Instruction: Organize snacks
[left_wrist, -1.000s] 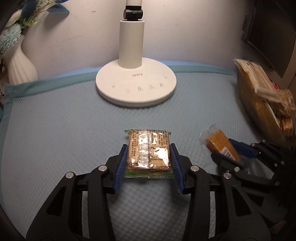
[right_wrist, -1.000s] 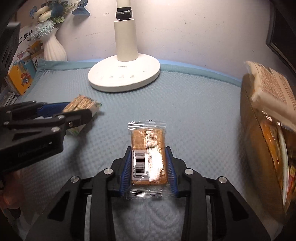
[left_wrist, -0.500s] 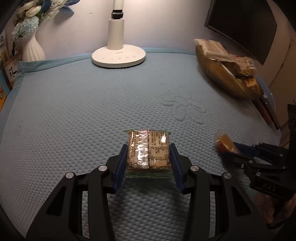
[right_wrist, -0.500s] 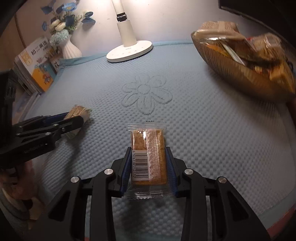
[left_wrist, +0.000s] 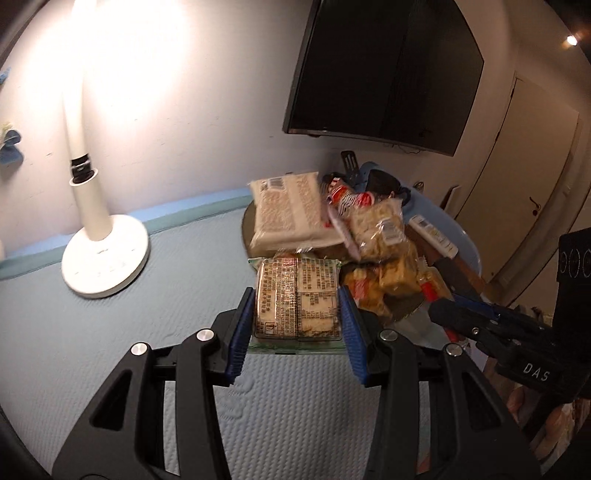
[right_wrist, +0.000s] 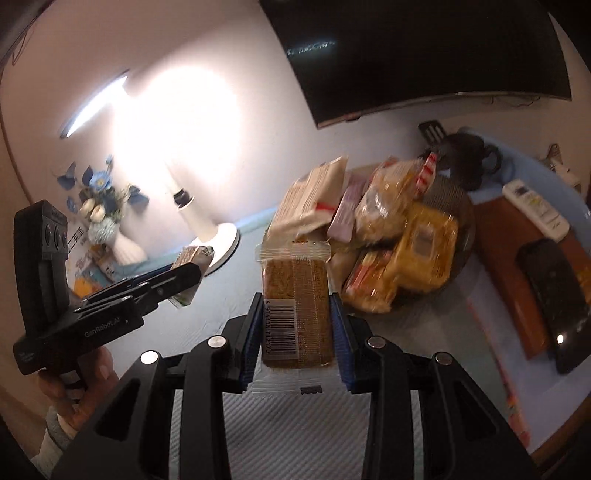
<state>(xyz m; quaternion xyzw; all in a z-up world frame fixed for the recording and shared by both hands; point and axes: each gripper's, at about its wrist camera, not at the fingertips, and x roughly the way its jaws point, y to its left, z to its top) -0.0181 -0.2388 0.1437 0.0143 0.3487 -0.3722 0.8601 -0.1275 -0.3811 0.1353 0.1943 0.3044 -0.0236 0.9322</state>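
Observation:
My left gripper (left_wrist: 297, 325) is shut on a flat cracker packet (left_wrist: 297, 297) with printed text, held in the air just before the snack bowl (left_wrist: 246, 229). My right gripper (right_wrist: 295, 325) is shut on a brown biscuit bar (right_wrist: 295, 314) in clear wrap with a barcode, also raised and close to the heaped bowl (right_wrist: 461, 229). The bowl holds several packets, with a large beige packet (left_wrist: 288, 210) on top. The left gripper (right_wrist: 177, 278) shows at the left of the right wrist view with its packet (right_wrist: 194, 258). The right gripper (left_wrist: 465, 314) shows at the right of the left wrist view.
A white lamp (left_wrist: 99, 251) stands on the blue mat (left_wrist: 147, 317) at the back left. A vase of flowers (right_wrist: 107, 229) stands by the wall. Right of the bowl lie a remote (right_wrist: 535, 206) and a dark phone (right_wrist: 554, 295) on a wooden board. A dark screen (left_wrist: 384, 70) hangs above.
Both grippers have risen from low over the mat and swung toward the snack bowl, each still holding its packet. The bowl now sits directly ahead and close.

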